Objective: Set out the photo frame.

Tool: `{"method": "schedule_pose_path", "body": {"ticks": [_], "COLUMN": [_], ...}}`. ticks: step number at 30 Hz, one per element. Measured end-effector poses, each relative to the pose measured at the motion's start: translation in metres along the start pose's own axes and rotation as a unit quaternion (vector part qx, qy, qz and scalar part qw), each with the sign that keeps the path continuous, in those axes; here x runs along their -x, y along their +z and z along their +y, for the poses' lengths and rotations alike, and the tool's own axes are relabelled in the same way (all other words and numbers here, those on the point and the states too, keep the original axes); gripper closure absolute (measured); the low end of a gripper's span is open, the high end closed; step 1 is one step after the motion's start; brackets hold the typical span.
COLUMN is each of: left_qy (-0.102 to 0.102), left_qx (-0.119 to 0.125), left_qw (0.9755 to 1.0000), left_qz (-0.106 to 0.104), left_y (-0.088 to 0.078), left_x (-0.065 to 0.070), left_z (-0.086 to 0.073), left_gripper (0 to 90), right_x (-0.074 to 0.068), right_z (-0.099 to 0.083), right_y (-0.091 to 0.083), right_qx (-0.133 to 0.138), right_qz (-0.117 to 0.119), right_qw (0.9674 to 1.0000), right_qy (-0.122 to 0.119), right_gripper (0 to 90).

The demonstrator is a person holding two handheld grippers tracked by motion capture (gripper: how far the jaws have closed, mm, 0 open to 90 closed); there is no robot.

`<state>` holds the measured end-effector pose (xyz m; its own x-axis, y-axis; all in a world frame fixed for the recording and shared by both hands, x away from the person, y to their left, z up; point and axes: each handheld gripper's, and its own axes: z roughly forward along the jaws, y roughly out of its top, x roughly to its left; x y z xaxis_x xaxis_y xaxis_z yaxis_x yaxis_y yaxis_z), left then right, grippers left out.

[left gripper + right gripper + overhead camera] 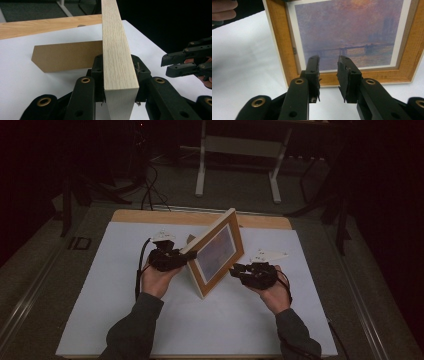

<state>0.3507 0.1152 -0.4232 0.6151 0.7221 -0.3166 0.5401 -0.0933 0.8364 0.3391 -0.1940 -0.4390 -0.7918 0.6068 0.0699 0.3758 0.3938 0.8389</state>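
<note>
A wooden picture frame (217, 252) with a hazy purple-orange river painting stands tilted on the white table sheet (125, 285). My left gripper (182, 256) is shut on the frame's left side rail. In the left gripper view the pale rail (116, 50) fills the gap between both pads. A brown cardboard back stand (65, 58) juts out behind the frame. My right gripper (236, 270) hovers just right of the frame's lower corner. Seen from the right gripper view, that gripper (329, 61) is open in front of the frame's bottom rail (367, 76), with nothing between its jaws.
The white sheet lies on a wooden tabletop whose bare far edge (150, 216) shows behind the frame. Beyond it stand the white legs of a desk (200, 165), with cables on a dark floor. The right gripper (185, 62) is also in the left gripper view.
</note>
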Motion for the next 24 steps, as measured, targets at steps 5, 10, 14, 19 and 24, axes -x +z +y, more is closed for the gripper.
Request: {"method": "schedule_pose_path", "body": {"ticks": [5,10,14,19,24], "left_qy": [-0.002,-0.001,0.001,0.005,0.011], "left_qx": [-0.003,-0.006,-0.008,-0.012,-0.015], "left_qw": [0.9998,0.9994,0.9990,0.9983,0.9978], "left_qz": [-0.020,-0.033,-0.045,-0.056,-0.063], "left_y": [-0.002,-0.004,-0.006,-0.008,-0.009], "left_x": [-0.009,-0.015,-0.021,-0.028,-0.031], "left_z": [0.001,0.001,0.002,0.003,0.004], "left_gripper": [70.6,70.7,70.8,71.0,71.0], "right_x": [0.000,0.002,0.002,0.001,0.002], "right_z": [0.001,0.002,0.003,0.004,0.006], "right_y": [0.000,-0.002,-0.003,-0.004,-0.006], "right_qx": [0.001,0.005,0.004,-0.003,-0.002], "right_qz": [-0.004,-0.008,-0.011,-0.024,-0.026], "right_qw": [1.0000,0.9999,0.9999,0.9996,0.9996], "right_qy": [0.002,0.003,0.000,-0.013,-0.011], "right_gripper": [68.5,68.5,68.5,68.1,68.1]}}
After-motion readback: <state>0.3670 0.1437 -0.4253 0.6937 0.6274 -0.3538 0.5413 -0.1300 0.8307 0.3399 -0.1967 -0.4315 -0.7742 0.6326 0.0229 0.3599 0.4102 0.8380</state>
